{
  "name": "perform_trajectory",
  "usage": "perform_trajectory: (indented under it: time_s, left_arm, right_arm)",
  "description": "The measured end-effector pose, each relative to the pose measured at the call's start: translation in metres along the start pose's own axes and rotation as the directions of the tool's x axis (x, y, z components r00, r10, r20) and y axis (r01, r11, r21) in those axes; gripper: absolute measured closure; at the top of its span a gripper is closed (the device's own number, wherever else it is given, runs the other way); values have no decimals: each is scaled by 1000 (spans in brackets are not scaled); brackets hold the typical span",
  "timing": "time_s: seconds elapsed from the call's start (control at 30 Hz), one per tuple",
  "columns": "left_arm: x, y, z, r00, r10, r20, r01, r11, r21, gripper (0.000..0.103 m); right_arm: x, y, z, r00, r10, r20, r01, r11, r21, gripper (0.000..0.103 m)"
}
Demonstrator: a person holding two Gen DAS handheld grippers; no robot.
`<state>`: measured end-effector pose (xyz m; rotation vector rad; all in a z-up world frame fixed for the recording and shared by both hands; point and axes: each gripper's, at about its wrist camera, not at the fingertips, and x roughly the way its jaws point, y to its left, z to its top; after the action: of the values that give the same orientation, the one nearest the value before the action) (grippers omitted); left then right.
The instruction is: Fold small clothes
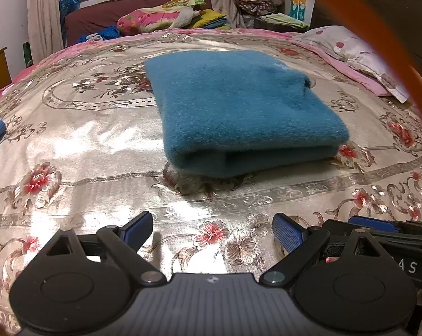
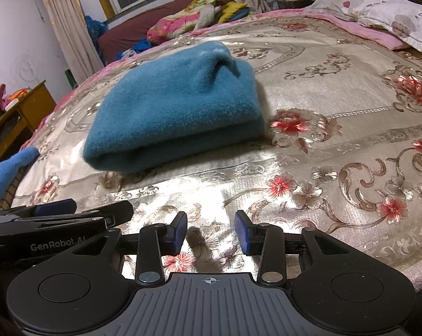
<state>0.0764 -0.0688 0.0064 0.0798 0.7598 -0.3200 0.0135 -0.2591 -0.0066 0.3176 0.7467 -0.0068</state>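
Observation:
A folded teal-blue fuzzy garment (image 1: 239,109) lies flat on the shiny floral bedspread (image 1: 84,145). It also shows in the right wrist view (image 2: 177,112), with a raised crease at its far end. My left gripper (image 1: 212,231) is open and empty, low over the bedspread, short of the garment's near folded edge. My right gripper (image 2: 211,233) is open and empty, also just in front of the garment. The right gripper shows at the right edge of the left wrist view (image 1: 379,232). The left gripper shows at the left edge of the right wrist view (image 2: 56,215).
A pillow (image 2: 384,14) lies at the bed's right. A maroon sofa (image 1: 104,16) with piled bedding stands behind the bed. A wooden cabinet (image 2: 28,106) stands to the left. A blue glove (image 2: 6,173) is at the left. An orange band (image 1: 379,33) crosses the left wrist view.

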Motion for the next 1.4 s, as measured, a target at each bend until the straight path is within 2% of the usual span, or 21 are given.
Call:
perform_trajectory:
  time_s: [0.47, 0.73, 1.4]
  left_arm:
    - [0, 1, 0, 1000, 9, 1, -9, 1000, -3, 6]
    - [1, 2, -1, 1000, 11, -2, -11, 1000, -9, 6]
    - [2, 4, -1, 1000, 9, -5, -9, 1000, -15, 6]
  right_arm:
    - [0, 1, 0, 1000, 2, 1, -2, 1000, -1, 62]
    - [-1, 2, 0, 1000, 0, 6, 0, 1000, -7, 55]
    - [-1, 1, 1, 1000, -15, 17, 15, 1000, -13, 45]
